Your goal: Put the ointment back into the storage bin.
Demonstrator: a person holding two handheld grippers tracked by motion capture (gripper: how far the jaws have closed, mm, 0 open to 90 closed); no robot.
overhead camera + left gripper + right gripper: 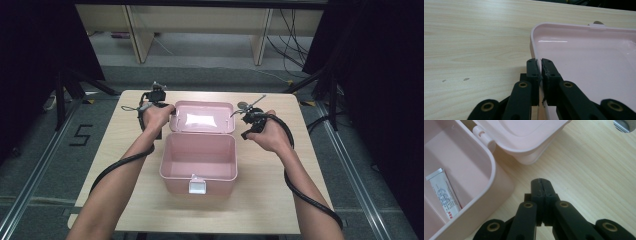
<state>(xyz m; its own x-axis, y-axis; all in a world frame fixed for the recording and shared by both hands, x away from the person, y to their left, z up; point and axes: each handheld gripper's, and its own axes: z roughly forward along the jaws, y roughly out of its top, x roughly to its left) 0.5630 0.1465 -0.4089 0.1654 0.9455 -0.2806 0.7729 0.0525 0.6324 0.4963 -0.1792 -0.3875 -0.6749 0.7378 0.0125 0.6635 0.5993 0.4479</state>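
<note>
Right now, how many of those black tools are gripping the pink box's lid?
1. The left tool pinches the side rim of the open lid. The right tool is shut on nothing, above the table beside the box.

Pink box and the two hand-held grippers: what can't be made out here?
- Print on the white tube in the pink box: right gripper view, too small and blurred.
- Tube's lower end: the box wall hides it.
- Left hand-held gripper, closed on the lid edge: in the high view the hand covers its jaws.
- Metal object: cut off by the frame's top corner.
- Right hand-held gripper: shut on nothing; the hand hides it from above.
</note>
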